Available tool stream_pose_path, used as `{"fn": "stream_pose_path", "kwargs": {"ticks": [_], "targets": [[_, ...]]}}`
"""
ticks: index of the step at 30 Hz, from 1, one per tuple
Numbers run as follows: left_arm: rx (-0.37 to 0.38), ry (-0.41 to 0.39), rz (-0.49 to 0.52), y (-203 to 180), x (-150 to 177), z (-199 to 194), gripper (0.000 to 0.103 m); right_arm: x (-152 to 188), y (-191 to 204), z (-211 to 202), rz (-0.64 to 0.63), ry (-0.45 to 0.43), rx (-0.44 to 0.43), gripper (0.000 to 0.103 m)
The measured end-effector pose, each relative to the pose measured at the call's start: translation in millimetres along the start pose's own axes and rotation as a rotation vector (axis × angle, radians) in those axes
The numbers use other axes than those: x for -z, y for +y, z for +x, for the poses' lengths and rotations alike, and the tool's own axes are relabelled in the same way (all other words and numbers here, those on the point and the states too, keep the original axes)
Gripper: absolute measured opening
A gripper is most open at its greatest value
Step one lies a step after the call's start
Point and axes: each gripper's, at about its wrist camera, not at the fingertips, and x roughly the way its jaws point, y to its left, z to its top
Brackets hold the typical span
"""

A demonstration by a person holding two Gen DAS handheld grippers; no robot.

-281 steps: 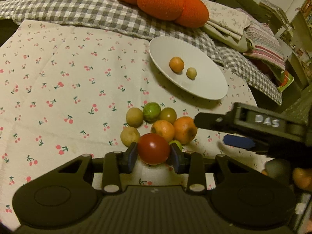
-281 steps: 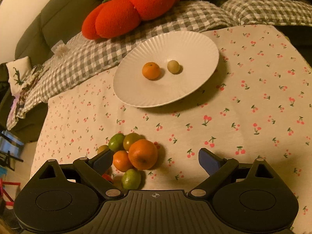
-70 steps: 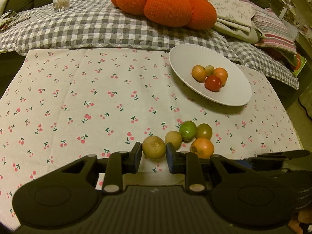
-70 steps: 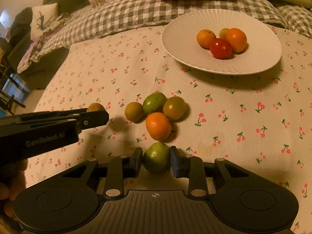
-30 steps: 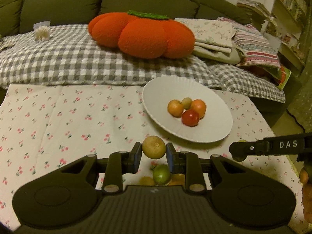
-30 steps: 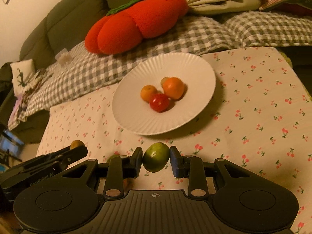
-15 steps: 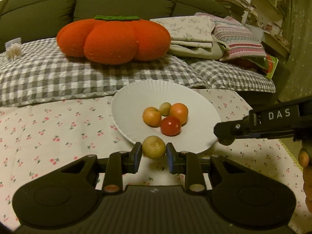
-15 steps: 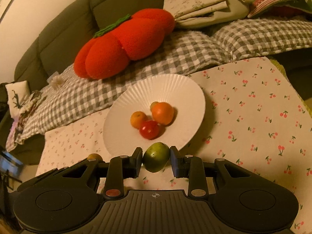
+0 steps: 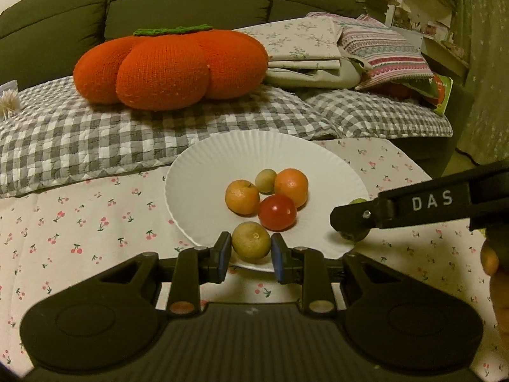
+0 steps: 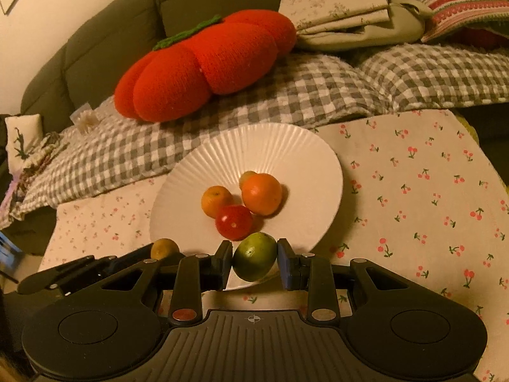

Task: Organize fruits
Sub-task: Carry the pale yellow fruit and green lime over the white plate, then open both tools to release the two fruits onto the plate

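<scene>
gripping a yellowish fruit (image 9: 250,244) in left jaws, green lime (image 10: 254,256) in right, small fruit (image 10: 247,176) half hidden on plate (image 10: 286,149)

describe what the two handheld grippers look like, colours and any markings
Both are matte black plastic with blue pads on their two fingers. The left gripper has a ribbed body and round side discs, as does the right gripper. The right gripper's side bears white "DAS" lettering. No cables or sleeves show.
</scene>
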Motion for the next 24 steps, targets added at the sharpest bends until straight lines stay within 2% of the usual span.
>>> {"fn": "stream_pose_path", "kwargs": {"ticks": [4,6,9,15,24], "targets": [[-0.010,-0.010,-0.006,2,-1,-3,0.050,-1,-1,0,0.001,-0.010,0.005,0.031],[-0.007,-0.016,-0.017,3,-3,-5,0.053,-1,-1,-1,0.004,-0.013,0.012,0.031],[-0.007,-0.021,-0.037,6,-5,-10,0.053,-2,-3,-4,0.012,-0.021,0.021,0.042],[-0.007,-0.011,-0.087,11,-5,-16,0.053,-8,-11,-13,0.069,-0.046,0.020,0.044],[-0.030,0.061,-0.166,22,-1,-29,0.053,-6,-17,-24,0.139,-0.025,0.031,0.050]]}}
